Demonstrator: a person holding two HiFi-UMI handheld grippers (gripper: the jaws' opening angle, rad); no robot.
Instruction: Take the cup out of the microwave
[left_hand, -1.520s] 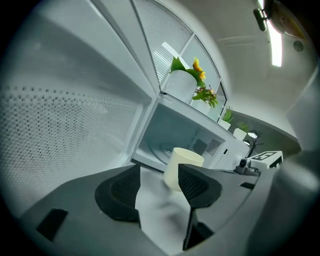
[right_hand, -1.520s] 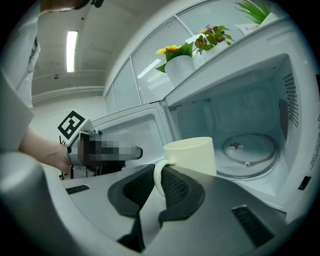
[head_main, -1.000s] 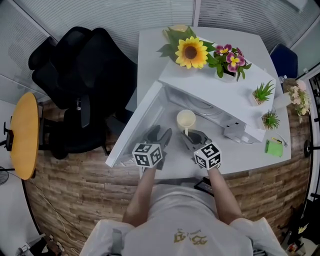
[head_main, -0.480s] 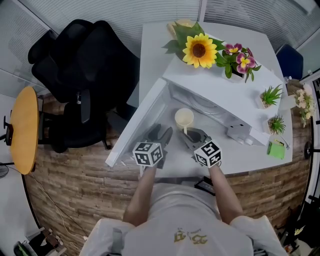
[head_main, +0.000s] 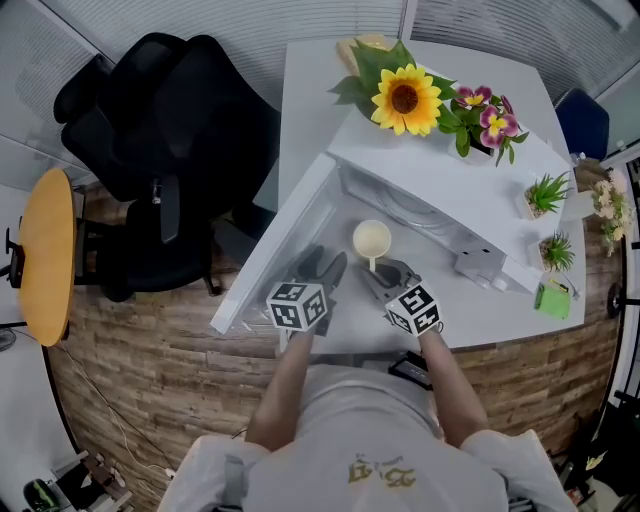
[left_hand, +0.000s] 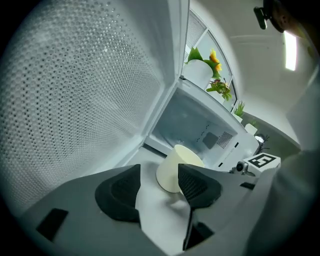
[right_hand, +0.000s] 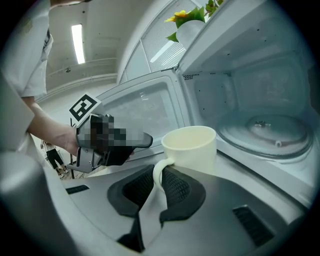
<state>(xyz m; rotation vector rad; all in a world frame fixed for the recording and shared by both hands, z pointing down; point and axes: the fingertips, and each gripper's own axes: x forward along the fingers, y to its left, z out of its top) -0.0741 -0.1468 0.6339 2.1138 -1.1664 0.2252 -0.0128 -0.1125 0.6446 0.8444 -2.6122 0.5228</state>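
The cream cup stands upright on the white table, just in front of the open microwave. My right gripper has the cup's handle between its pads, and its jaws are starting to open. The cup fills the middle of the right gripper view, ahead of my right gripper. My left gripper is open with nothing in it, to the left of the cup. In the left gripper view the cup sits just past the right finger.
The microwave door swings open to the left, close beside my left gripper. The glass turntable lies in the cavity. A sunflower and potted plants stand on the microwave. A black office chair is at the left.
My right gripper has sunk slightly with the cup. The left gripper has stayed where it was. The head view has shifted a little.
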